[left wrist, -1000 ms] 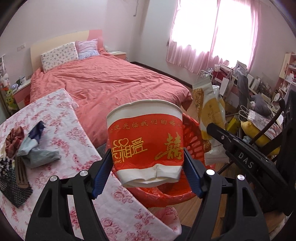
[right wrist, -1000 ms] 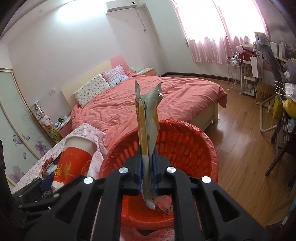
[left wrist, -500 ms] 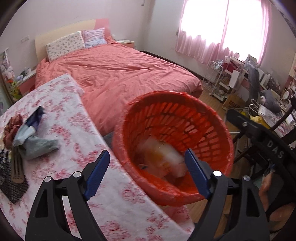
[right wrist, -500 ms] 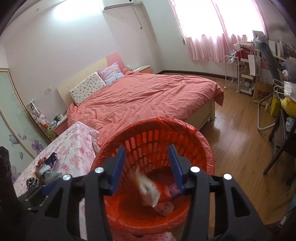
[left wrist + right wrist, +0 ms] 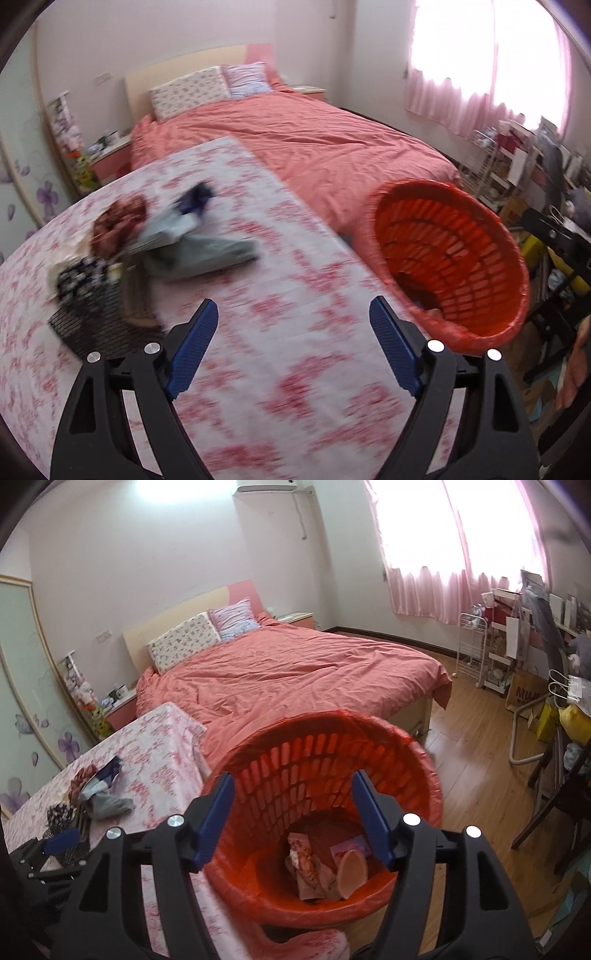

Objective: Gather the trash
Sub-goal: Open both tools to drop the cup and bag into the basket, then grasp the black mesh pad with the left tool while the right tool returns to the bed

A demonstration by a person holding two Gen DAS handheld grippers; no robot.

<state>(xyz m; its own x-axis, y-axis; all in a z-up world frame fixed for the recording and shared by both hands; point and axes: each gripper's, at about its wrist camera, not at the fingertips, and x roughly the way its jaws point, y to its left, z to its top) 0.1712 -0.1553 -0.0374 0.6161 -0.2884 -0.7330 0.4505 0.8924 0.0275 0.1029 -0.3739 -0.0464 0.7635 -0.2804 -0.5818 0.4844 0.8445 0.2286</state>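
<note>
An orange-red plastic basket [image 5: 321, 768] [image 5: 454, 258] with a red liner stands beside the table with the floral cloth [image 5: 280, 295] [image 5: 155, 760]. In its bottom lie a snack wrapper [image 5: 308, 864], the paper cup [image 5: 351, 871] and other scraps. My right gripper [image 5: 293, 818] hangs over the basket, its jaws opening, nothing between them. My left gripper [image 5: 293, 345] is open and empty above the tablecloth, left of the basket. A blurred pile of trash [image 5: 192, 240] [image 5: 99, 794] with grey, blue and reddish pieces lies on the table ahead of it.
A dark mesh mat [image 5: 96, 321] lies at the left of the table. The bed [image 5: 280, 672] with a salmon cover is behind the table. Chairs, bags and shelves [image 5: 535, 672] crowd the right side over a wooden floor [image 5: 476, 738].
The left gripper let the red paper cup fall into the basket, then swung left over the table. The right gripper opened and dropped its wrapper into the basket.
</note>
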